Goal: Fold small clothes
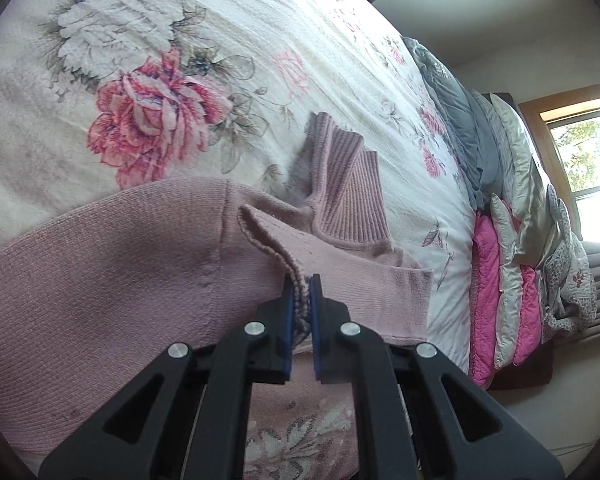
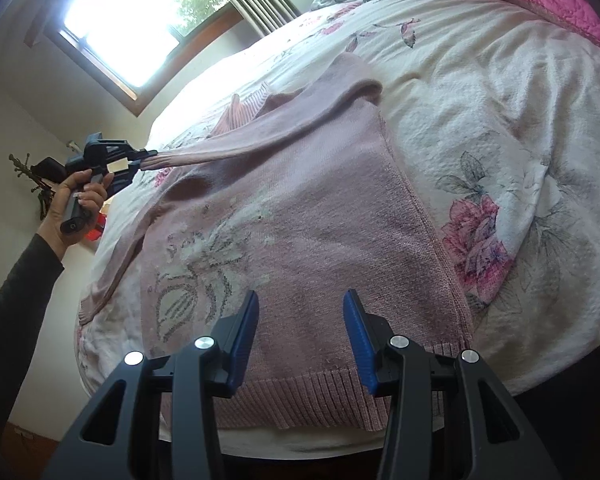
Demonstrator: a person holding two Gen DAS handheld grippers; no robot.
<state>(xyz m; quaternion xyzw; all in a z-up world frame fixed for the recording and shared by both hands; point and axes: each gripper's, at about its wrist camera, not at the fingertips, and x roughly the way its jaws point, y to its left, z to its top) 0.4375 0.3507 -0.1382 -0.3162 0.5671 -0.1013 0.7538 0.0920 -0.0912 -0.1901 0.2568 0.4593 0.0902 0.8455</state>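
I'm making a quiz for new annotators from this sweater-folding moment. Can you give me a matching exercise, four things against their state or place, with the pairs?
Things:
1. left hand-held gripper
2. right hand-held gripper
3. pink sweater
4. pink quilted pillow

States or places:
A. spread on the floral bedspread
B. open, holding nothing, above the ribbed hem
C. stacked at the far edge of the bed
D. shut on the sleeve cuff, pulling the sleeve off the bed

Pairs: 1-D, 2-B, 3-A, 4-C
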